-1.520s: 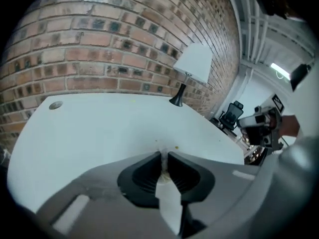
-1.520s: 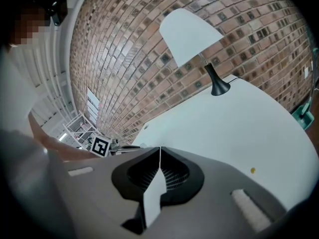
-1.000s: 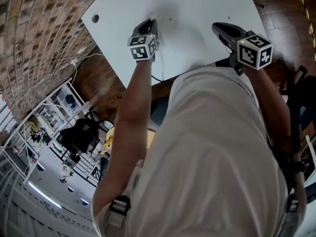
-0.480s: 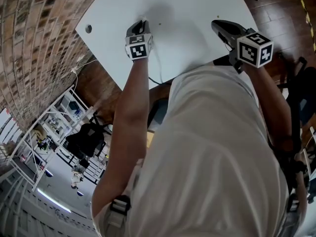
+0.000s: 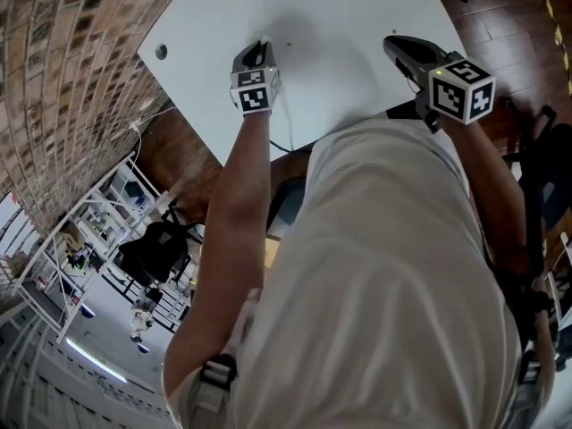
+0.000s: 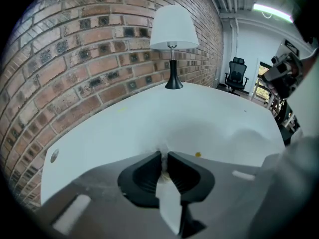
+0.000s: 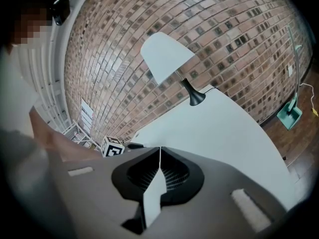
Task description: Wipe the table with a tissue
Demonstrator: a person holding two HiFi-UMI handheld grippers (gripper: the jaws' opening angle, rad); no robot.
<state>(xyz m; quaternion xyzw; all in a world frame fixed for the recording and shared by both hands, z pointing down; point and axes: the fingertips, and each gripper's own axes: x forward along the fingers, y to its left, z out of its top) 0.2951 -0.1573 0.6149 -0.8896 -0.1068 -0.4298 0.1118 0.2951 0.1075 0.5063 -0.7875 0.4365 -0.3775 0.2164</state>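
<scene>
wiping under way. left gripper (image 6: pixel 164 157): jaws just tightened, clamped on crumpled tissue (image 6: pixel 162 148), tip pressed to white table (image 6: pixel 199 118). yellowish speck (image 6: pixel 198 155) just beside, apparently unwiped. right gripper (image 7: pixel 159 153): jaws together, empty, idle above near edge. most of surface likely left.

One table (image 5: pixel 357 25). On the table: one lamp (image 6: pixel 172 39), one tissue (image 6: pixel 162 147), one yellow speck (image 6: pixel 198 155). In the table's corner: one hole (image 5: pixel 161 51). Over the table: two grippers, the left gripper (image 5: pixel 259 46) and the right gripper (image 5: pixel 391 43), bearing two cubes (image 5: pixel 254 90) (image 5: pixel 462 90). Beyond the table: one chair (image 6: pixel 237 73). Beside the table: one brick wall (image 6: pixel 89 49).
</scene>
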